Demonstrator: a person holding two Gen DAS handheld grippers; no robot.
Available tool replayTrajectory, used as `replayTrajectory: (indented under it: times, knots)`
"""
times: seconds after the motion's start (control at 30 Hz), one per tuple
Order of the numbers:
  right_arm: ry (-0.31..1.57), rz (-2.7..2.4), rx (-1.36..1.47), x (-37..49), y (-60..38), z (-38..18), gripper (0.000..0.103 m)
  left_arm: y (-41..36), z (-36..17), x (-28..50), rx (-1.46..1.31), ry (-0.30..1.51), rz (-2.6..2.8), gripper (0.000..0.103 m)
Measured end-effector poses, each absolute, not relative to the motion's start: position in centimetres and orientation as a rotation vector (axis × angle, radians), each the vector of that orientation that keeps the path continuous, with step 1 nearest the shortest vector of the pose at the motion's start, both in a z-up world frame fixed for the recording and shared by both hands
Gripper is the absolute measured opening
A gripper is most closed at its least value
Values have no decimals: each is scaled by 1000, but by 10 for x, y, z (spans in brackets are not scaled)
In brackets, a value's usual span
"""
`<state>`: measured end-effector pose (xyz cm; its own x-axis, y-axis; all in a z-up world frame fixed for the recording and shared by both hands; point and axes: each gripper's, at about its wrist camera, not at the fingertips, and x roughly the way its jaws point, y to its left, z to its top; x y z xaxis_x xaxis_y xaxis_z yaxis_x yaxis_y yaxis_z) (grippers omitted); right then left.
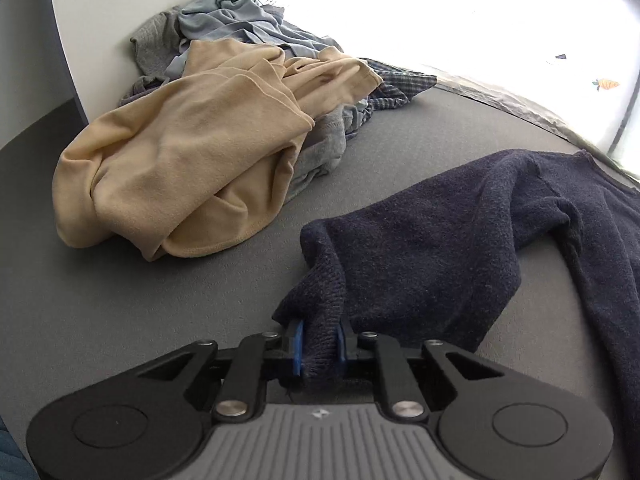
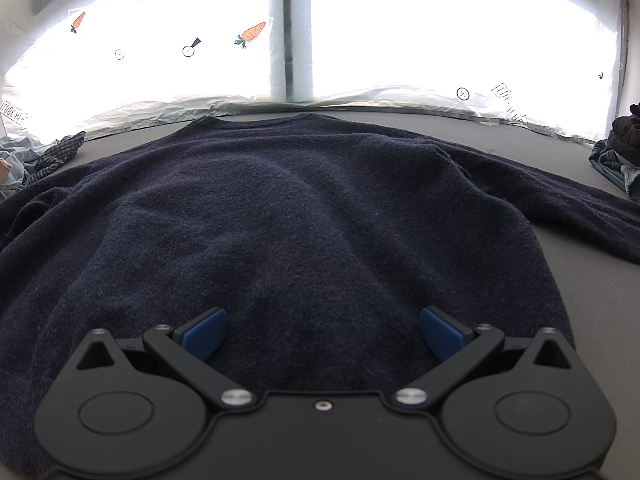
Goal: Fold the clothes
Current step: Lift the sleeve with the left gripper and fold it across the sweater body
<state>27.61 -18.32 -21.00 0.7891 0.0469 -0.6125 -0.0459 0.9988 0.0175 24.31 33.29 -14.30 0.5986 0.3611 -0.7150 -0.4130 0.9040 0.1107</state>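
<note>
The left gripper (image 1: pixel 319 343) has its jaws clenched on the cuff of the navy sweater (image 2: pixel 280 208), spread flat mid-bench (image 1: pixel 120 320), probably to fold the sleeve inward; the right gripper (image 2: pixel 322 334) hovers released above its hem.

To your left, the heap of unfolded clothes (image 1: pixel 208 140) blocks the far corner against the white panel (image 1: pixel 68 40), but bare grey tabletop (image 1: pixel 120 300) lies open between that heap and the navy sweater (image 2: pixel 280 208). The sweater covers the middle right up to the window's crinkled sheeting (image 2: pixel 400 98). On your right, open tabletop runs beyond the outstretched sleeve (image 2: pixel 560 208), ending at a dark stack of garments (image 2: pixel 624 148).
</note>
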Motion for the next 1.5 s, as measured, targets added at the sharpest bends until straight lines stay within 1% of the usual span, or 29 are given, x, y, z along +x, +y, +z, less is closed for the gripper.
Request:
replayTrajectory:
  times: [0.1,0.2,0.4,0.47,0.57,0.77,0.83,0.87,0.93,0.97,1.07,1.13,1.27,1.37,1.4,1.43,1.5]
  knots:
    - [659,50,2,276,-183,-210,103,345,-121,254,60,747,542,14]
    - [659,49,2,276,-183,-210,103,360,-109,266,115,732,611,26]
    - [659,49,3,276,-183,-210,103,360,-130,273,187,806,603,26]
    - [659,50,4,276,-183,-210,103,364,-134,271,171,823,607,27]
    - [659,50,4,276,-183,-210,103,373,-138,267,131,826,604,35]
    - [659,50,4,277,-183,-209,103,382,-137,263,69,808,558,35]
    - [659,50,4,277,-183,-210,103,385,-137,263,25,808,538,37]
    - [659,50,4,277,-182,-210,103,386,-137,264,2,807,531,40]
    - [659,50,4,277,-182,-210,103,388,-138,265,-30,809,529,41]
    - [659,50,4,277,-182,-210,103,388,-138,266,-34,820,533,39]
    - [659,49,4,277,-182,-210,103,387,-129,270,-76,855,545,13]
    - [659,49,5,277,-182,-210,103,384,-119,271,-117,857,550,12]
    - [659,49,5,277,-182,-209,103,360,-90,275,-134,792,502,11]
    - [659,49,6,277,-182,-209,103,329,-66,281,-167,731,359,9]
    - [659,50,7,277,-182,-209,103,316,-58,286,-181,715,299,5]
    - [659,50,7,277,-182,-209,103,304,-51,290,-200,702,245,4]
    - [659,50,7,277,-182,-209,103,275,-41,298,-281,673,104,4]
